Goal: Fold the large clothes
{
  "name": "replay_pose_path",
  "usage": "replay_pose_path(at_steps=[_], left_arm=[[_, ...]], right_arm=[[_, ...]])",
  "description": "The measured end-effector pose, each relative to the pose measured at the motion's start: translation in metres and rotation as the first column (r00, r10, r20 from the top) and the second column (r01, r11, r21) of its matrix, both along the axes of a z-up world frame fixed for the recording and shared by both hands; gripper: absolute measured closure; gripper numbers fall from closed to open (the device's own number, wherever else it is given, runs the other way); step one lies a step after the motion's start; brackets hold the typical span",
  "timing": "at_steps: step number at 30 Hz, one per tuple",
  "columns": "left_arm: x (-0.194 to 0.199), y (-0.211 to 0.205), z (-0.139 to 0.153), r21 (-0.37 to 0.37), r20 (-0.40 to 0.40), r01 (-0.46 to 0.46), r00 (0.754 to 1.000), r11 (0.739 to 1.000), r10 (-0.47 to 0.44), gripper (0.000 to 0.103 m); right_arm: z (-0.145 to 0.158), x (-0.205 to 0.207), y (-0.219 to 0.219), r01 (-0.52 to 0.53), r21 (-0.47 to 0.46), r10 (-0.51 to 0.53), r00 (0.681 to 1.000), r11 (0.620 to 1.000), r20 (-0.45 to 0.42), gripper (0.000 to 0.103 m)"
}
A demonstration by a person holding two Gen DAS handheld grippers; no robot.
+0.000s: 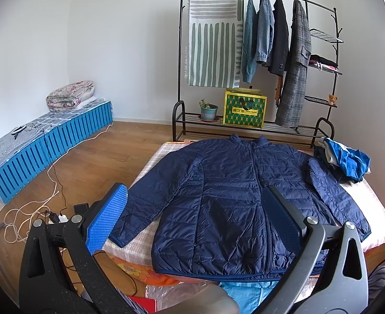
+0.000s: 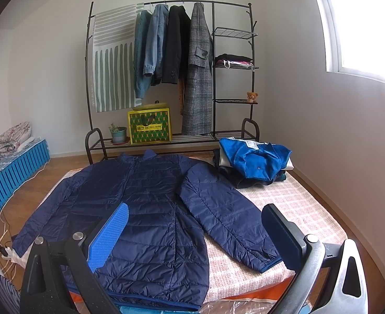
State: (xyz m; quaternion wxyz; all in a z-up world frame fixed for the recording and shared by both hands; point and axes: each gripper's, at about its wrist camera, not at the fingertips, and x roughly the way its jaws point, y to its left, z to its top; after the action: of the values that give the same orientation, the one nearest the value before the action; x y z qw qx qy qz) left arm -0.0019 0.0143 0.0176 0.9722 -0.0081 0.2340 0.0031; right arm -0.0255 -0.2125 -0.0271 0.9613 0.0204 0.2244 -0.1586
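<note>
A navy quilted puffer jacket (image 1: 231,196) lies flat and zipped on a low mattress (image 1: 150,162), collar at the far end, both sleeves spread out to the sides. It also shows in the right wrist view (image 2: 145,209). My left gripper (image 1: 195,214) is open and empty, held above the jacket's near hem. My right gripper (image 2: 200,235) is open and empty, above the near edge between the jacket body and its right sleeve (image 2: 229,222).
A pile of blue and dark clothes (image 2: 255,159) sits at the mattress's far right corner. A black clothes rack (image 2: 171,78) with hanging coats stands behind. Cables (image 1: 35,209) lie on the wood floor at left, near a blue pallet bench (image 1: 48,144).
</note>
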Motion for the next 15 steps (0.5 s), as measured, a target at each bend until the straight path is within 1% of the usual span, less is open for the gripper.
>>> replay_pose_path(at_steps=[15], left_arm=[[0.0026,0.0004,-0.0007,-0.001,-0.002,-0.006,1.0,1.0,0.006,0.0]], right_arm=[[-0.0066,0.001,-0.0001,0.01,0.005,-0.01,1.0,1.0,-0.003,0.0]])
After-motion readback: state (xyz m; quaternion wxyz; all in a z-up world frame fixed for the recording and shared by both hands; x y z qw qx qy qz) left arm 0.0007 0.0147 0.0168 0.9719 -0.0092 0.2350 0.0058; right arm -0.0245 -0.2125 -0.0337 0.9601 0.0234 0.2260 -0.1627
